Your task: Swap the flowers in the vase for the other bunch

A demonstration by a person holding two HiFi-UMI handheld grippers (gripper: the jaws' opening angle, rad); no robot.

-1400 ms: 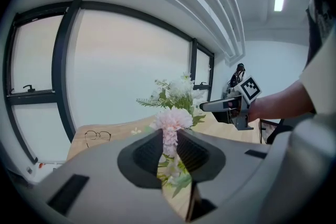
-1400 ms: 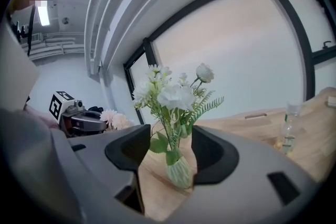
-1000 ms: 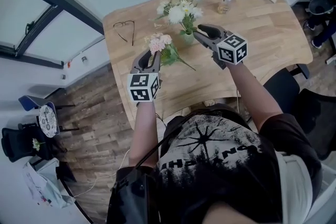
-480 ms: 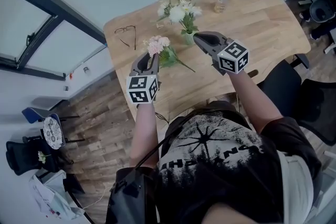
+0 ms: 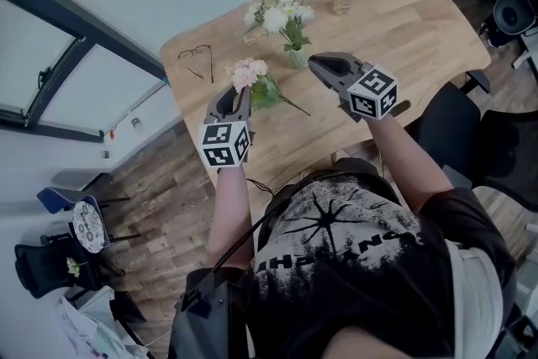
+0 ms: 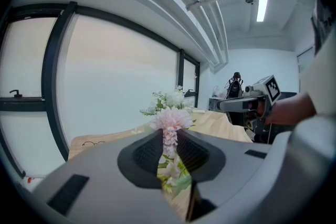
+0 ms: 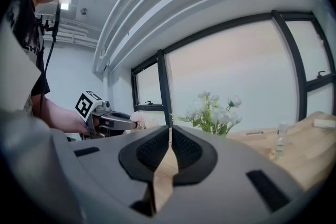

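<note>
Since shut tight on nothing, must open the right gripper [image 5: 313,61], nearest the white flowers [image 5: 277,13] standing upright in the vase [image 5: 298,57] just beyond its fingers [image 5: 324,65]. Meanwhile pinches the pink bunch [image 5: 250,72] in the left gripper [image 5: 241,92], farther left over the tabletop [image 5: 403,21].
</note>
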